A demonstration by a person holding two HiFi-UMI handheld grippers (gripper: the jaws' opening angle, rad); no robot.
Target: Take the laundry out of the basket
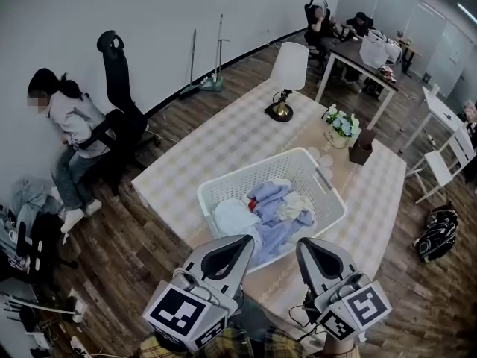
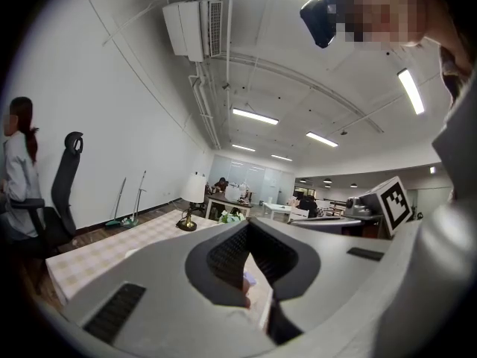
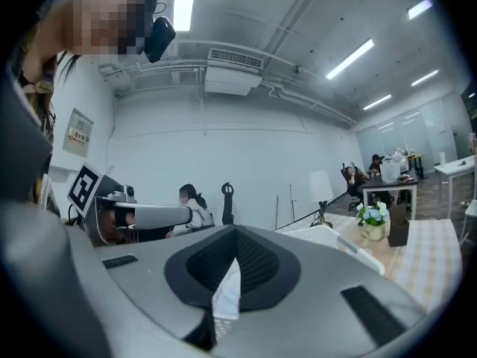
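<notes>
A white slatted laundry basket (image 1: pixel 320 189) stands on the near end of the table, and its rim (image 3: pixel 332 238) also shows in the right gripper view. Inside it lies a heap of laundry (image 1: pixel 272 207): pale blue and lavender pieces, a white one and a bit of red. My left gripper (image 1: pixel 242 242) hovers just short of the basket's near left corner, jaws shut, nothing held. My right gripper (image 1: pixel 307 246) hangs beside it at the near right corner, also shut and empty. In the gripper views the left gripper (image 2: pixel 250 227) and right gripper (image 3: pixel 237 235) hide most of the basket.
The table (image 1: pixel 223 136) has a checked cloth. Beyond the basket stand a lamp (image 1: pixel 288 73), a flower pot (image 1: pixel 341 125) and a brown box (image 1: pixel 363 146). A person (image 1: pixel 67 133) sits by the left wall next to a black chair (image 1: pixel 119 88). A backpack (image 1: pixel 436 233) lies on the floor at right.
</notes>
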